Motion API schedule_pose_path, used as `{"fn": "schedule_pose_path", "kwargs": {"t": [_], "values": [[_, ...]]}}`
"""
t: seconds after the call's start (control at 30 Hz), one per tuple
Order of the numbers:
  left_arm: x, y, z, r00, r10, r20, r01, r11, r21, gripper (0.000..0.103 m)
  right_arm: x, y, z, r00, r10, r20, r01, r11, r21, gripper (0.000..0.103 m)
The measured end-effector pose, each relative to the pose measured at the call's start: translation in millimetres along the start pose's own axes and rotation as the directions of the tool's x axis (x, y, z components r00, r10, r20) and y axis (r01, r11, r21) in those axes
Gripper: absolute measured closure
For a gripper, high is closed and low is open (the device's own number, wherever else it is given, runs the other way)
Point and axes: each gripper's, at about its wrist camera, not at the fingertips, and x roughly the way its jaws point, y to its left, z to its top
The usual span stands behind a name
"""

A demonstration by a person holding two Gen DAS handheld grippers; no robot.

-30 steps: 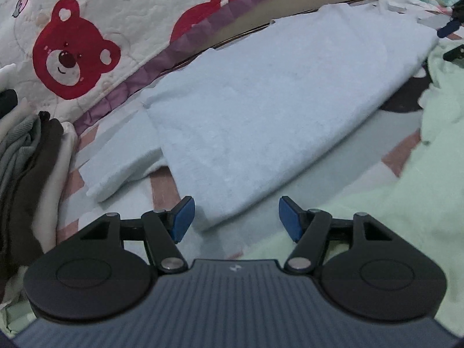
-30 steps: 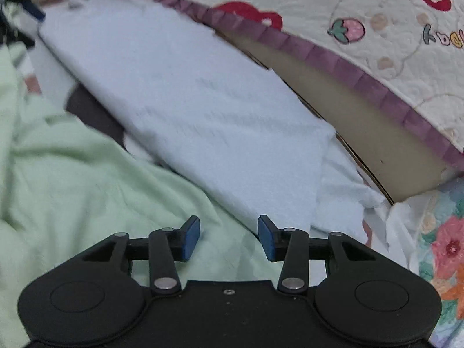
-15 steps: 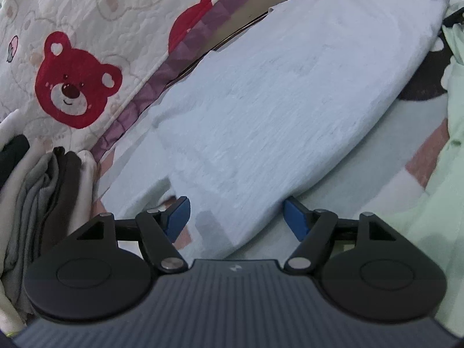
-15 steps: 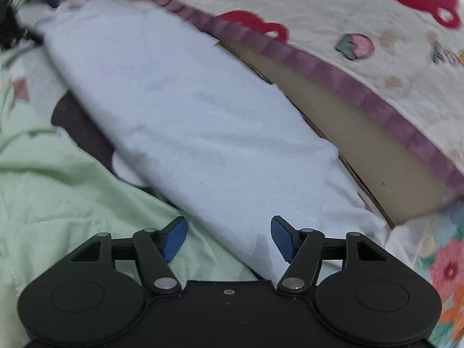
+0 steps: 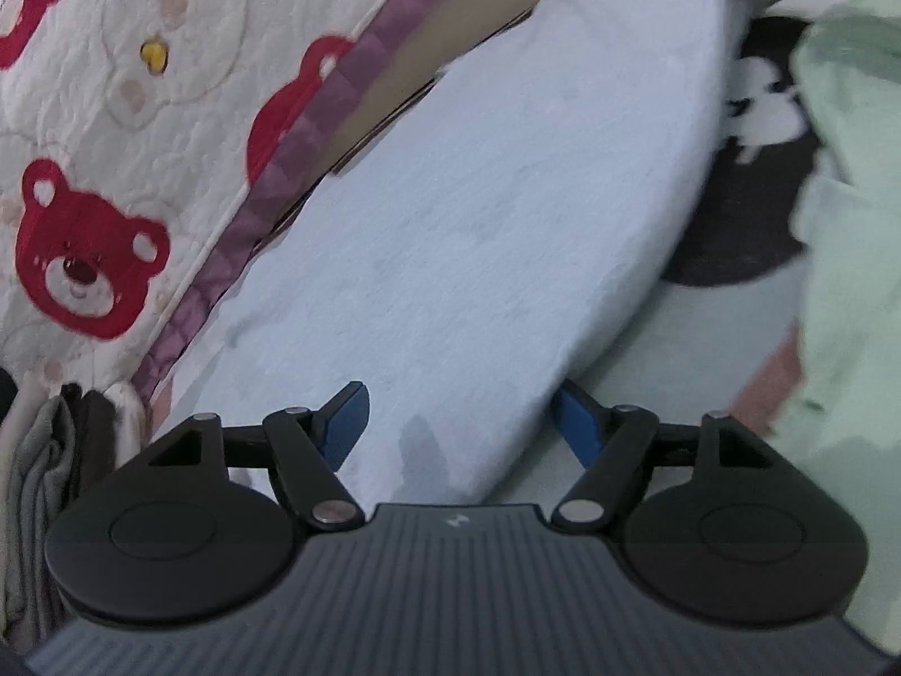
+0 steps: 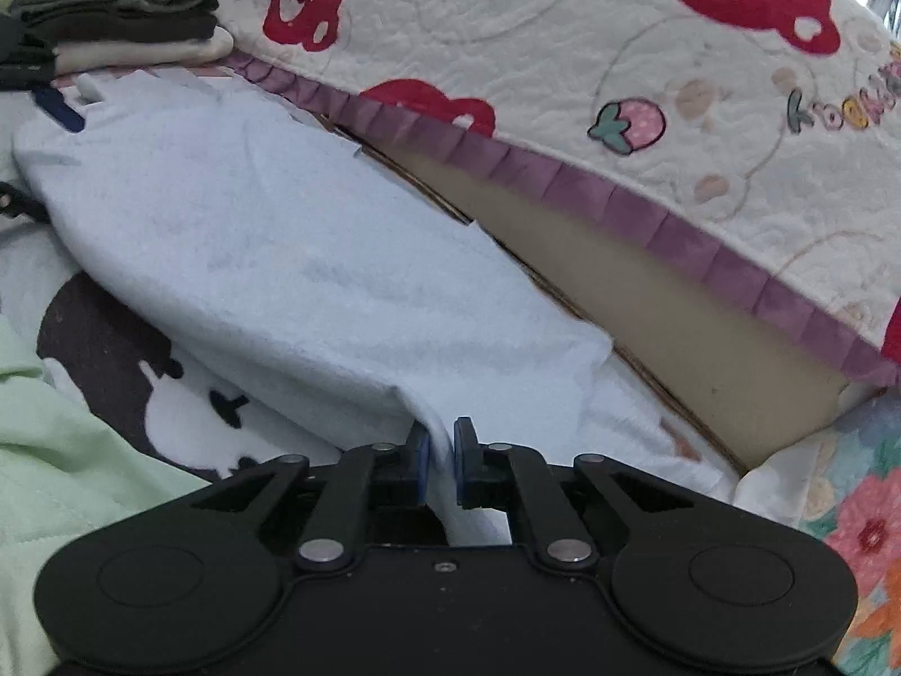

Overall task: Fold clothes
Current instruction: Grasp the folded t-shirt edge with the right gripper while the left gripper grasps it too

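the pale blue garment [image 5: 478, 236] lies flat on the bed, a long narrow strip running from your left gripper [image 5: 459, 425] to your right gripper [image 6: 439, 465], one short end at each. right jaws are pinched nearly closed on the near corner of its end. left jaws stand wide, straddling the opposite end, fabric between the pads but not clamped. judgement: left must close before any lift; fold goes end to end along the long axis. folded stack [image 6: 118, 17] sits far left. quilt [image 6: 619, 56] lettering partly cut off, not readable.
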Motion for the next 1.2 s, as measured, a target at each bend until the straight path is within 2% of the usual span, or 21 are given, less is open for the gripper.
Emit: {"fn": "schedule_pose_path", "kwargs": {"t": [0.07, 0.13, 0.2, 0.23, 0.27, 0.3, 0.43, 0.47, 0.5, 0.57, 0.63, 0.67, 0.7, 0.87, 0.93, 1.0, 1.03, 1.1, 1.13, 1.17, 1.2], "values": [[9, 11, 4, 1.0, 0.005, -0.026, -0.006, 0.999, -0.042, 0.026, 1, -4, -3, 1.0, 0.011, -0.011, -0.011, 1.0, 0.014, 0.096], [14, 19, 5, 0.999, -0.013, -0.031, 0.01, 0.997, -0.073, 0.039, 2, -8, -9, 1.0, 0.005, -0.026, -0.005, 1.0, 0.02, 0.096], [13, 21, 7, 0.999, -0.04, -0.036, 0.037, 0.996, -0.079, 0.061, 3, -10, -18, 0.998, -0.002, -0.055, 0.002, 1.0, 0.012, 0.095], [12, 21, 8, 0.998, -0.057, -0.036, 0.054, 0.995, -0.08, 0.068, 0, -11, -24, 0.998, 0.0, -0.065, 0.001, 1.0, 0.014, 0.095], [11, 21, 8, 0.997, -0.075, -0.035, 0.072, 0.994, -0.082, 0.08, -2, -12, -29, 0.997, 0.006, -0.074, -0.004, 1.0, 0.023, 0.091], [10, 19, 8, 0.996, -0.076, -0.038, 0.073, 0.994, -0.076, 0.086, -4, -14, -34, 0.996, 0.017, -0.087, -0.013, 0.999, 0.041, 0.088], [7, 10, 3, 0.997, -0.065, -0.034, 0.063, 0.996, -0.063, 0.09, -5, -12, -48, 0.994, 0.027, -0.105, -0.024, 0.999, 0.032, 0.079], [6, 11, 1, 0.998, -0.056, -0.02, 0.055, 0.996, -0.074, 0.089, -5, -10, -49, 0.994, 0.022, -0.102, -0.02, 1.0, 0.019, 0.07], [0, 14, -2, 0.999, -0.038, 0.024, 0.041, 0.993, -0.107, 0.087, -3, -9, -50, 0.996, 0.013, -0.092, -0.012, 1.0, 0.014, 0.059], [-4, 28, -4, 0.998, -0.008, 0.056, 0.02, 0.977, -0.212, 0.086, 3, -11, -51, 0.999, -0.01, -0.047, 0.012, 0.999, 0.034, 0.053], [-4, 38, -7, 0.998, -0.009, 0.06, 0.026, 0.957, -0.289, 0.086, 12, -17, -49, 1.0, -0.008, -0.022, 0.01, 0.996, 0.087, 0.057], [-5, 42, -8, 0.998, -0.01, 0.063, 0.029, 0.945, -0.325, 0.086, 16, -21, -47, 1.0, 0.003, -0.019, -0.001, 0.992, 0.129, 0.074], [-5, 42, -8, 0.998, -0.01, 0.06, 0.029, 0.946, -0.322, 0.086, 19, -24, -45, 1.0, 0.015, -0.017, -0.012, 0.986, 0.166, 0.099], [-6, 32, -14, 1.0, -0.014, 0.018, 0.018, 0.97, -0.241, 0.082, 9, -33, -34, 0.999, -0.028, 0.034, 0.019, 0.969, 0.245, 0.099], [-4, 27, -18, 1.0, 0.004, -0.014, -0.007, 0.978, -0.206, 0.072, 2, -37, -29, 0.997, -0.051, 0.061, 0.034, 0.965, 0.26, 0.099], [-3, 26, -21, 0.996, 0.086, -0.032, -0.09, 0.982, -0.167, 0.051, -2, -40, -24, 0.994, -0.07, 0.082, 0.045, 0.962, 0.27, 0.099], [-1, 27, -23, 0.991, 0.127, -0.034, -0.13, 0.979, -0.154, 0.047, -3, -41, -23, 0.993, -0.076, 0.086, 0.05, 0.96, 0.276, 0.099], [3, 37, -26, 0.988, 0.147, -0.047, -0.153, 0.973, -0.172, 0.047, -3, -41, -21, 0.992, -0.088, 0.09, 0.059, 0.958, 0.28, 0.099], [5, 43, -28, 0.988, 0.145, -0.055, -0.153, 0.969, -0.192, 0.049, -2, -42, -20, 0.992, -0.089, 0.087, 0.062, 0.959, 0.278, 0.099], [6, 50, -29, 0.988, 0.142, -0.062, -0.152, 0.965, -0.213, 0.066, -1, -42, -20, 0.993, -0.089, 0.083, 0.062, 0.958, 0.279, 0.099], [6, 54, -31, 0.991, 0.114, -0.062, -0.126, 0.964, -0.235, 0.097, 1, -42, -22, 0.993, -0.084, 0.078, 0.059, 0.957, 0.285, 0.099]]}}
